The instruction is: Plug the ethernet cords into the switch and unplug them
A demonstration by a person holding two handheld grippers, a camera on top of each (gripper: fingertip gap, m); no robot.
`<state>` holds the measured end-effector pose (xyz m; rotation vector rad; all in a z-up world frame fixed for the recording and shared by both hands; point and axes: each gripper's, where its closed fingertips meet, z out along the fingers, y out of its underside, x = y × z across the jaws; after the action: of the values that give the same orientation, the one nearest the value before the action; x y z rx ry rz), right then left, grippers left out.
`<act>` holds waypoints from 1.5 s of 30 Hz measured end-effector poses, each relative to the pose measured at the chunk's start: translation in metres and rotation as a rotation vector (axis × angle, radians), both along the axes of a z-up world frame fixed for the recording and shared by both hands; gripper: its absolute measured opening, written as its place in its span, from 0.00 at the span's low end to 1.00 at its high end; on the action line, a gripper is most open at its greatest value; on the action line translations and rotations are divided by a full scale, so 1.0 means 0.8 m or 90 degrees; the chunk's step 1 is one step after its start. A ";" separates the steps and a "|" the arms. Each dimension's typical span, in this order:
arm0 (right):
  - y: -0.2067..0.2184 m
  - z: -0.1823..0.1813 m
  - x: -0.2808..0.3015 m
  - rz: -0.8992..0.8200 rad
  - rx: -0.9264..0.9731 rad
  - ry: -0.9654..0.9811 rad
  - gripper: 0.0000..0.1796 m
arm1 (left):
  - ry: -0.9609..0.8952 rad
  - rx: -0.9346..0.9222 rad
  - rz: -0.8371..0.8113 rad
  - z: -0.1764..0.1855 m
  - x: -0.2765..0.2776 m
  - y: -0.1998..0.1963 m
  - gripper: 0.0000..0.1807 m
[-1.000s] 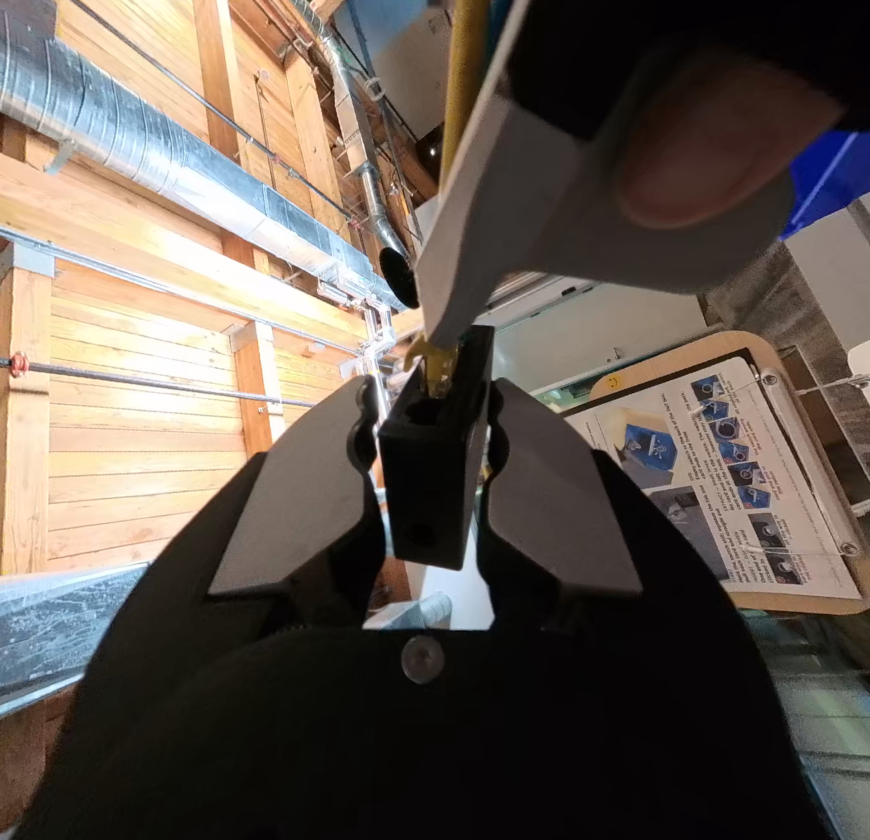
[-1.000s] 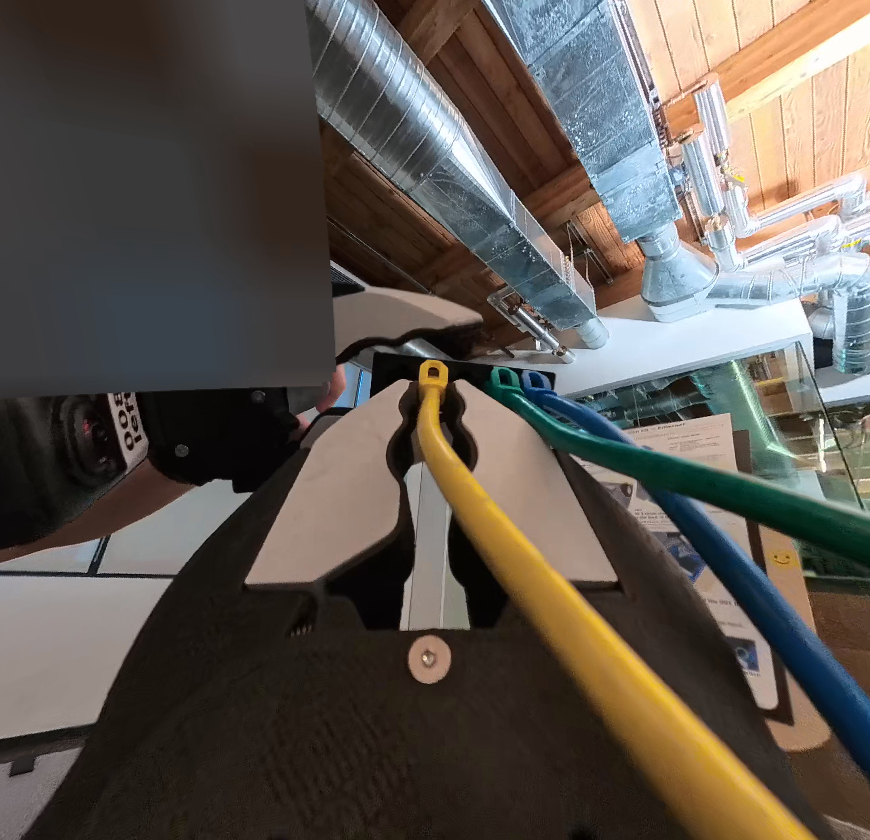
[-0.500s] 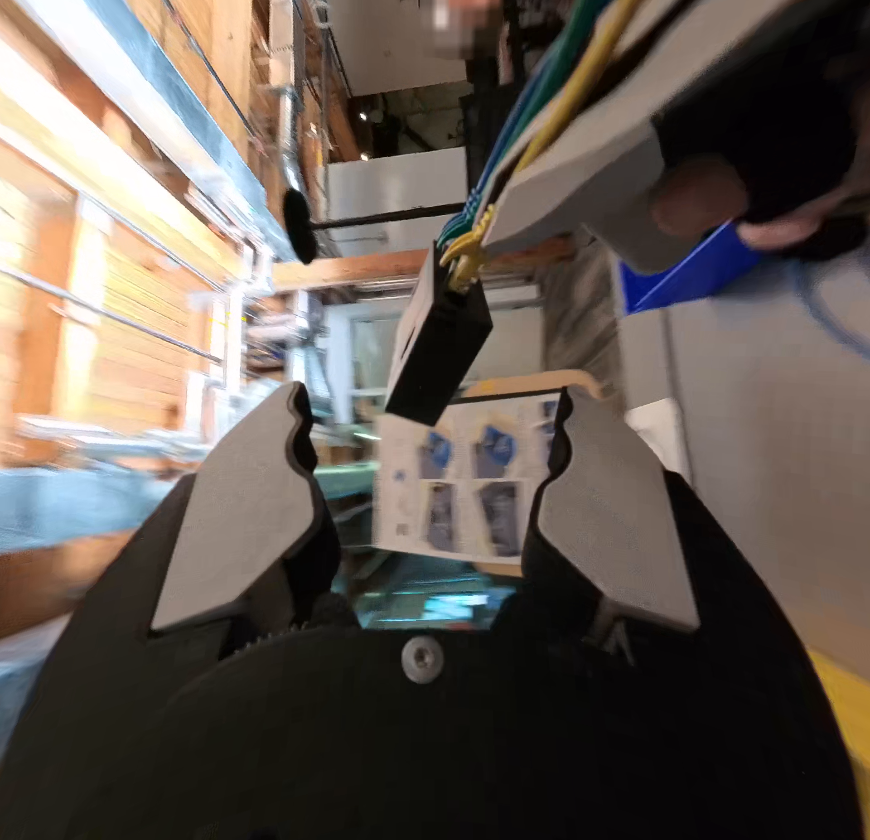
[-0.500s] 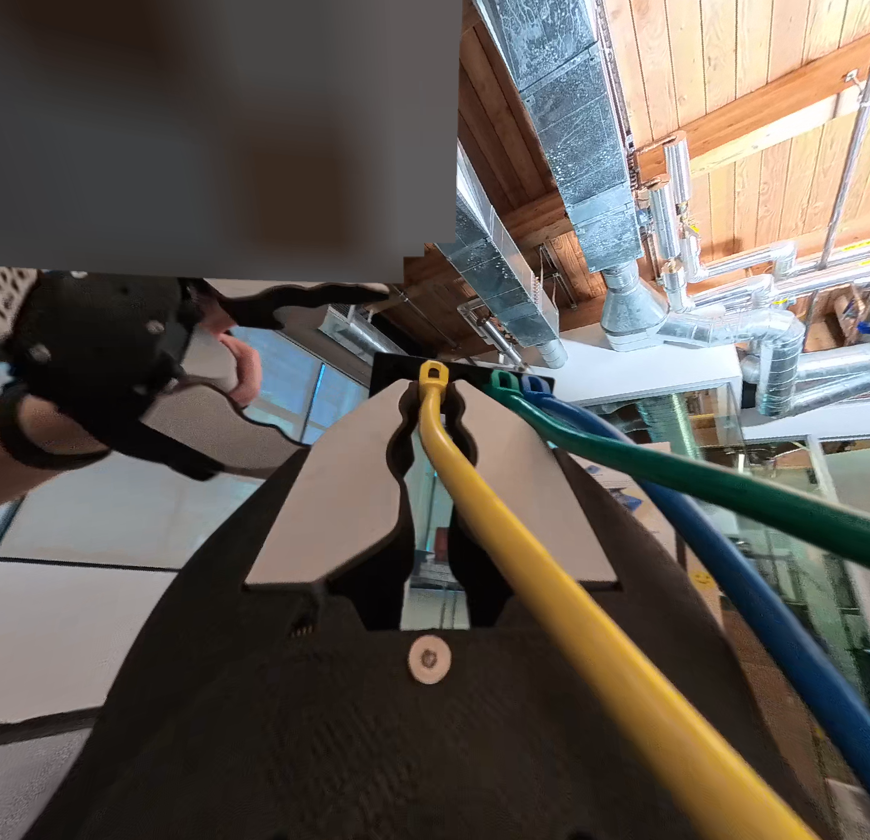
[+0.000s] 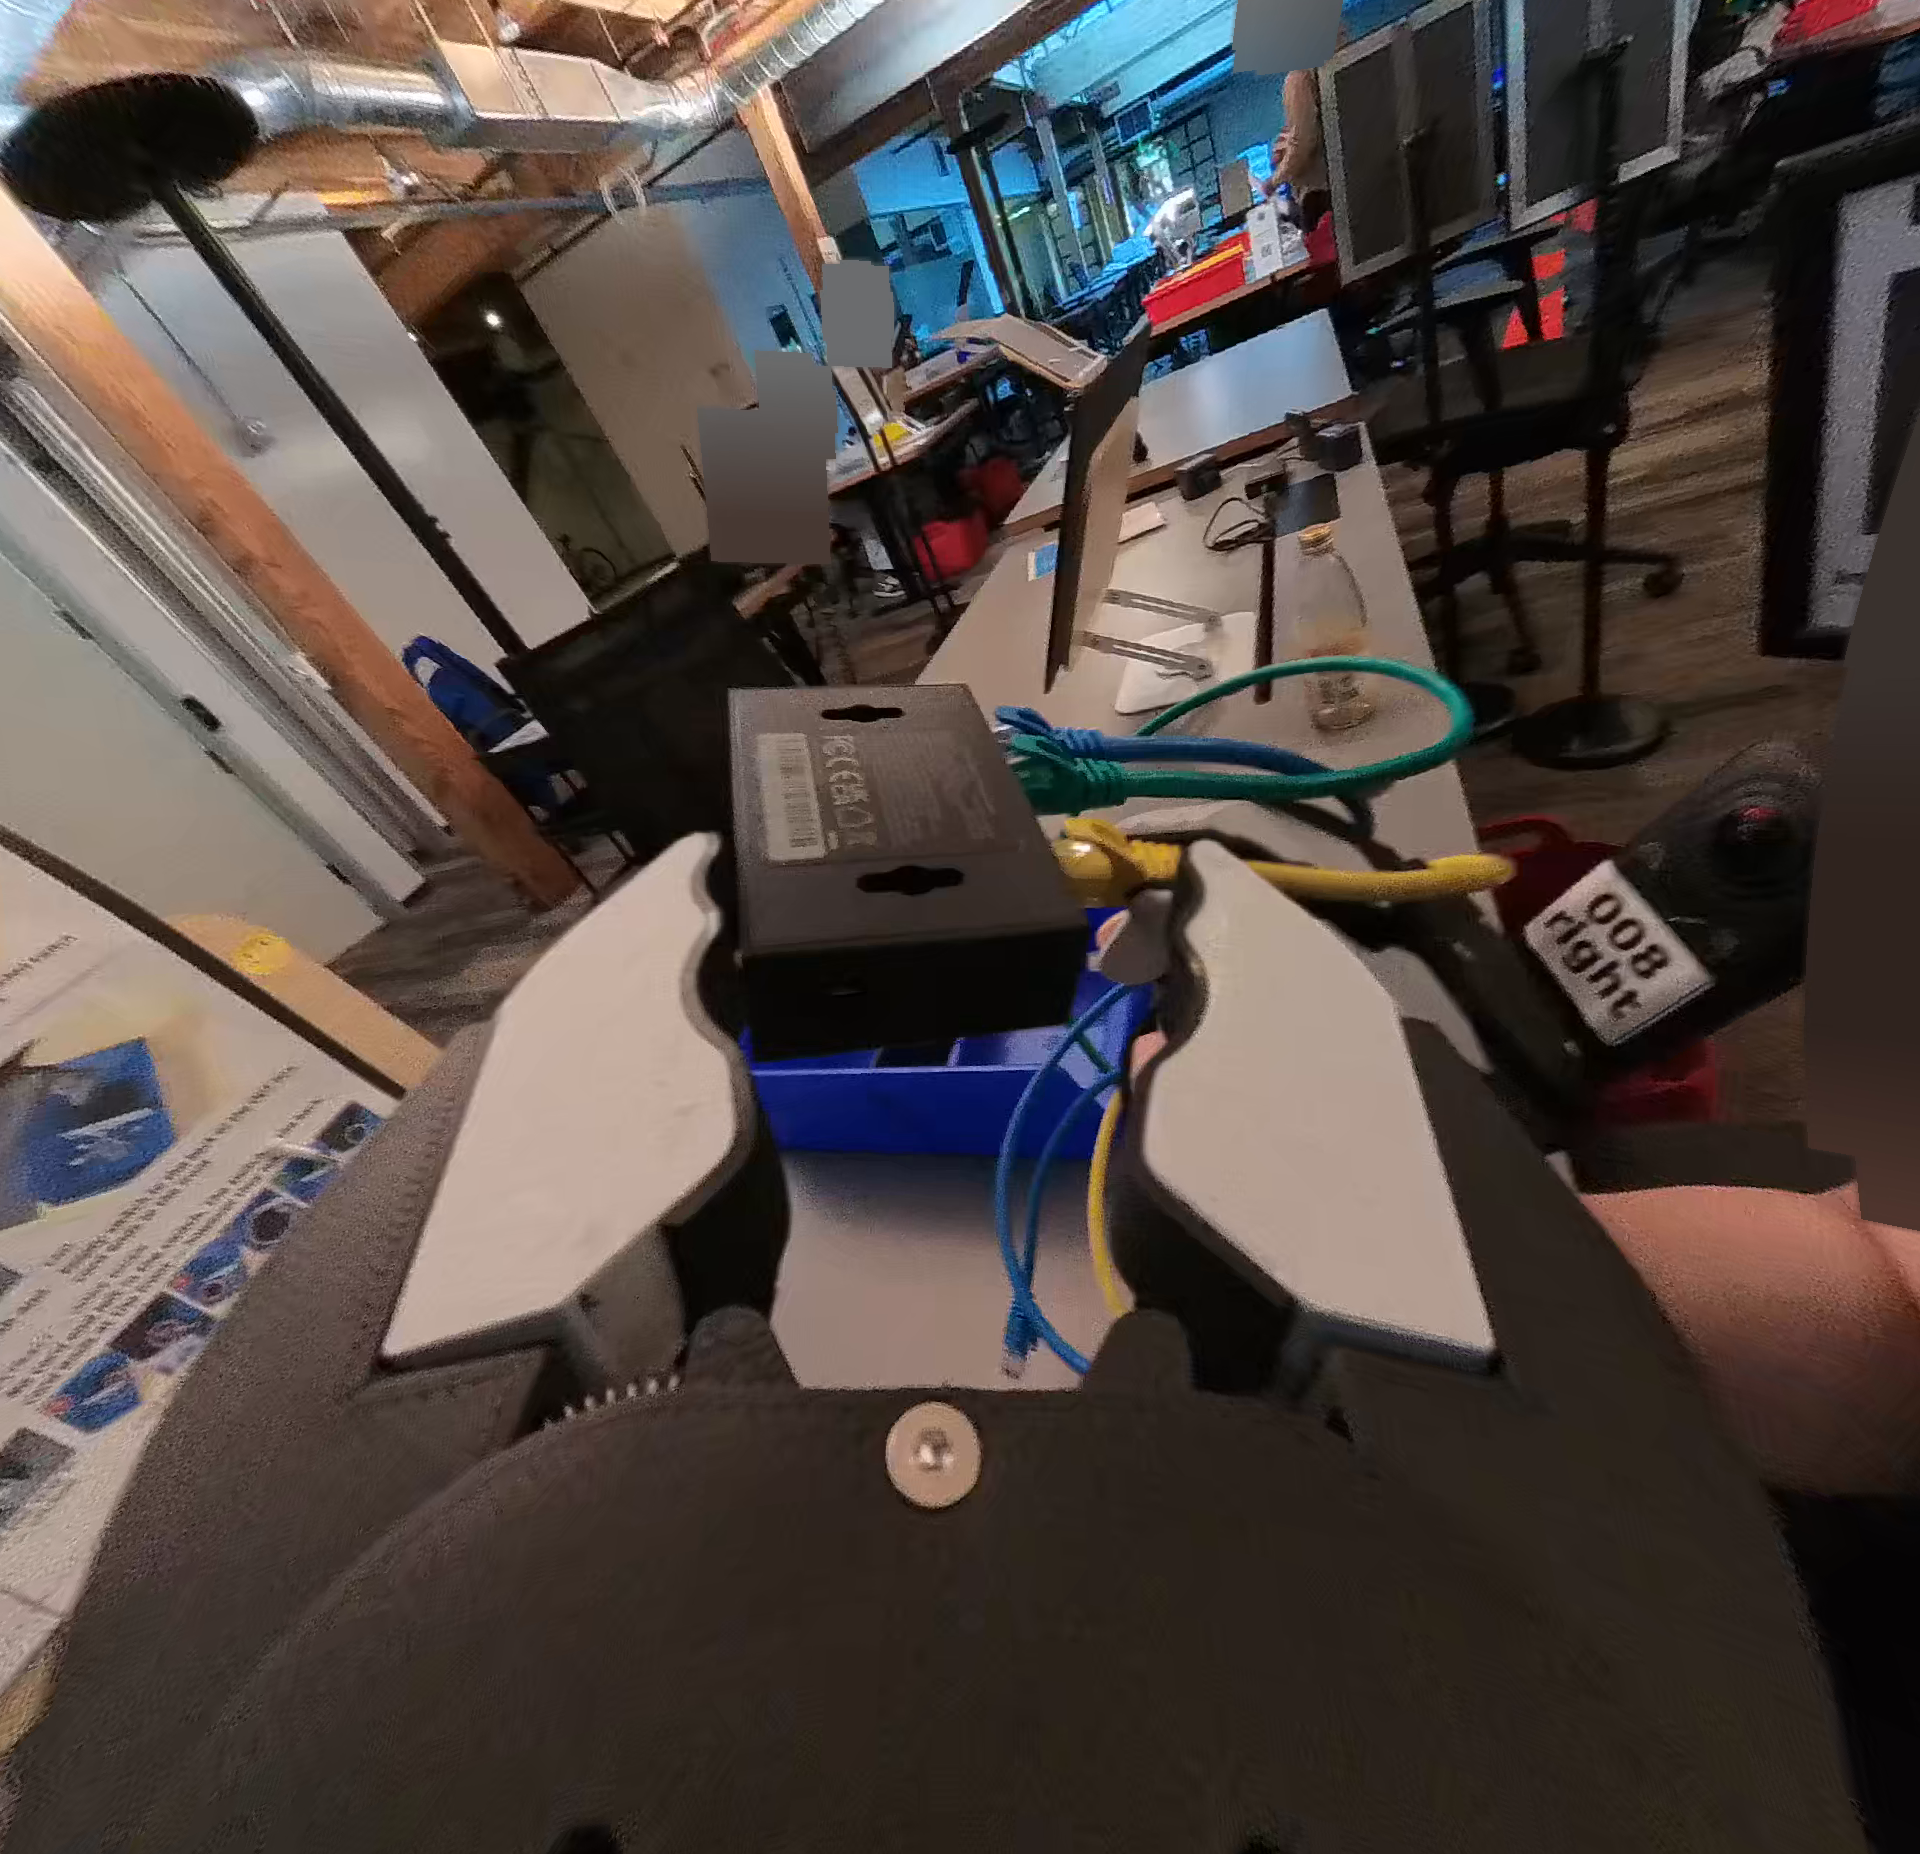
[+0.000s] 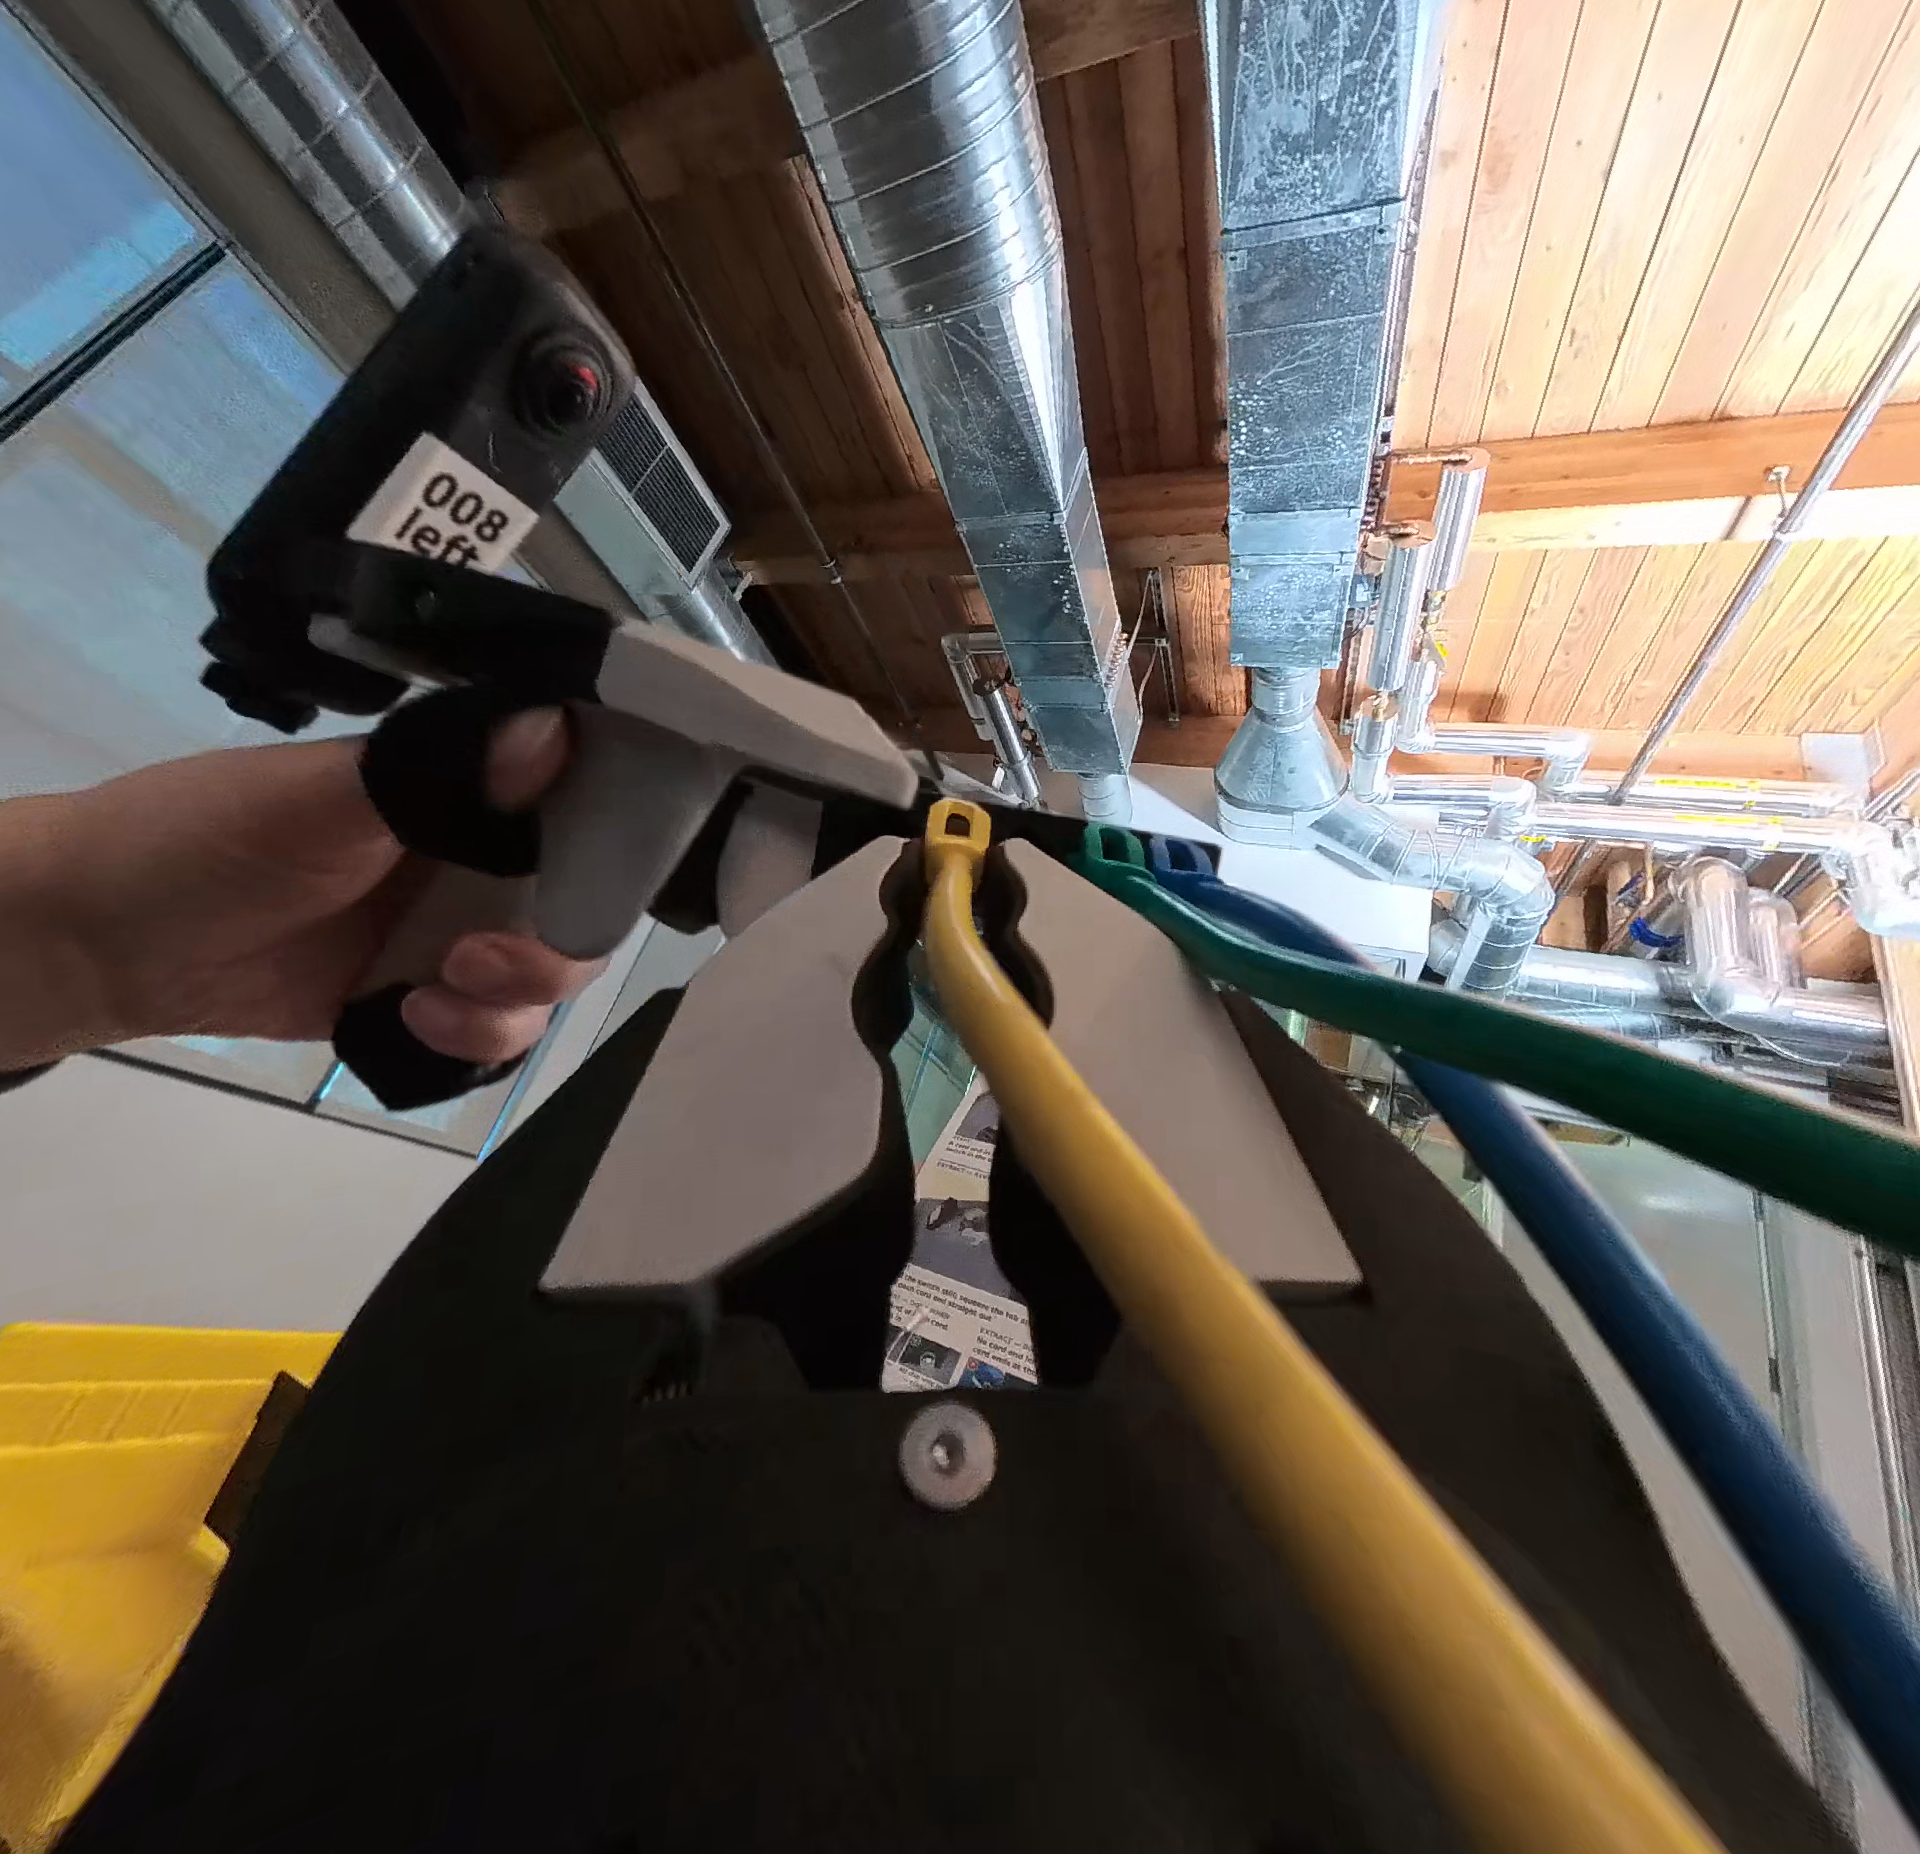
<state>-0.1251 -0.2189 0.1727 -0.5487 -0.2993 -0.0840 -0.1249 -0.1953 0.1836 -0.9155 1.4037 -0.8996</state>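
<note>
The black switch point(image 5: 894, 838) hangs in the air with its underside up, between the tips of my left gripper point(image 5: 951, 869), which is wide open. The left finger is next to the switch's side; the right finger stands apart from it. Yellow point(image 5: 1117, 864), green point(image 5: 1081, 781) and blue point(image 5: 1049, 742) cords are plugged into its right side. My right gripper point(image 6: 956, 848) is shut on the yellow cord point(image 6: 1039, 1056) just behind its plug. In the right wrist view the switch point(image 6: 1039, 825) shows edge-on, with a left gripper finger point(image 6: 748, 708) beside it.
A blue bin point(image 5: 883, 1098) sits under the switch on the grey table point(image 5: 894, 1274). Loose blue and yellow cords point(image 5: 1023, 1233) lie beside it. An instruction sheet point(image 5: 135, 1181) stands at the left. A monitor point(image 5: 1091, 516) and a bottle point(image 5: 1325, 630) stand farther back. A yellow bin point(image 6: 114, 1492) is at the lower left.
My left gripper let go of the switch, opened wide, swung round and now has its open fingers around the switch from another side. My right gripper kept its hold on the yellow cord.
</note>
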 end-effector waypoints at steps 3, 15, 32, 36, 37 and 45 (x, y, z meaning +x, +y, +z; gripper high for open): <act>0.003 -0.003 0.002 0.022 -0.008 0.004 0.06 | -0.023 0.060 0.010 -0.002 -0.001 0.009 0.36; 0.006 -0.013 -0.002 0.078 -0.029 -0.005 0.07 | -0.026 0.054 0.005 -0.011 -0.004 0.011 0.35; 0.017 -0.010 -0.001 0.142 -0.079 0.017 0.07 | -0.019 0.119 0.062 -0.005 -0.004 0.019 0.35; 0.033 -0.014 -0.002 0.227 -0.119 0.029 0.07 | -0.041 0.133 0.108 -0.010 -0.010 0.035 0.35; 0.038 -0.016 -0.003 0.236 -0.136 0.030 0.07 | -0.041 0.116 0.112 -0.015 -0.011 0.041 0.35; 0.065 -0.063 -0.017 0.313 -0.280 0.039 0.08 | -0.079 0.084 0.158 -0.024 -0.034 0.090 0.35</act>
<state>-0.1385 -0.1671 0.1225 -0.8961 -0.3874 0.4839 -0.1522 -0.1229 0.1644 -0.8953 1.1976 -0.6574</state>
